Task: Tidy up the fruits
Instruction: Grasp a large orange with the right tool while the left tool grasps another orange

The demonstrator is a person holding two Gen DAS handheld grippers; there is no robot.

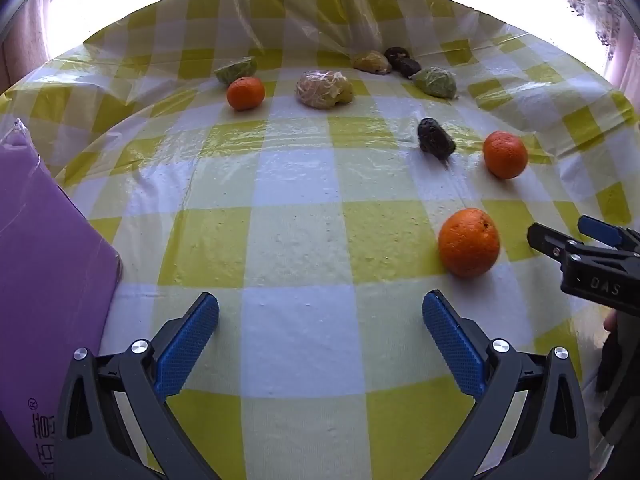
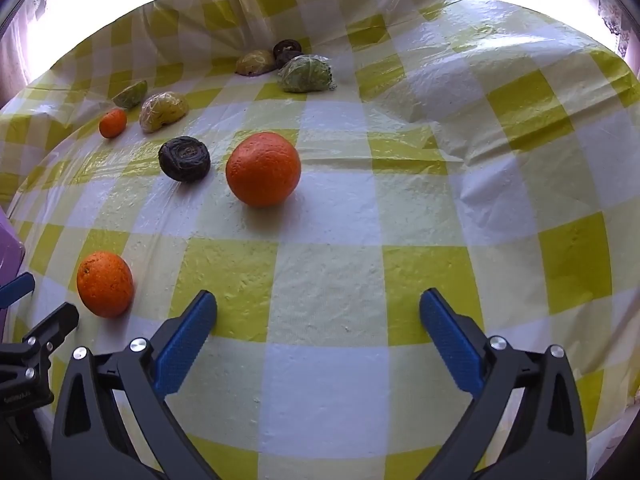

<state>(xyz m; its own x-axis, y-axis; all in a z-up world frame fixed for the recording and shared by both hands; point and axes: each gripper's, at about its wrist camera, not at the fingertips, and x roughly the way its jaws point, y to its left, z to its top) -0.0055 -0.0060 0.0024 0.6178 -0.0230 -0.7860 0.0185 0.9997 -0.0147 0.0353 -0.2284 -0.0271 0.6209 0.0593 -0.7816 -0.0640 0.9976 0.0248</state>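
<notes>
Three oranges lie on the yellow-checked tablecloth (image 1: 304,184): a near one (image 1: 469,242) (image 2: 105,284), a middle one (image 1: 505,154) (image 2: 263,169) and a far small one (image 1: 245,93) (image 2: 113,123). A dark wrinkled fruit (image 1: 436,144) (image 2: 184,158) lies beside the middle orange. Wrapped green and yellowish fruits (image 1: 325,89) (image 2: 163,111) lie at the back. My left gripper (image 1: 320,320) is open and empty above the cloth. My right gripper (image 2: 318,316) is open and empty; it also shows in the left wrist view (image 1: 560,228), right of the near orange.
A purple box (image 1: 48,264) stands at the left edge of the table. More wrapped pieces (image 1: 435,82) (image 2: 305,73) and dark fruits (image 1: 402,61) (image 2: 287,49) sit at the far back. Bright windows lie beyond the table.
</notes>
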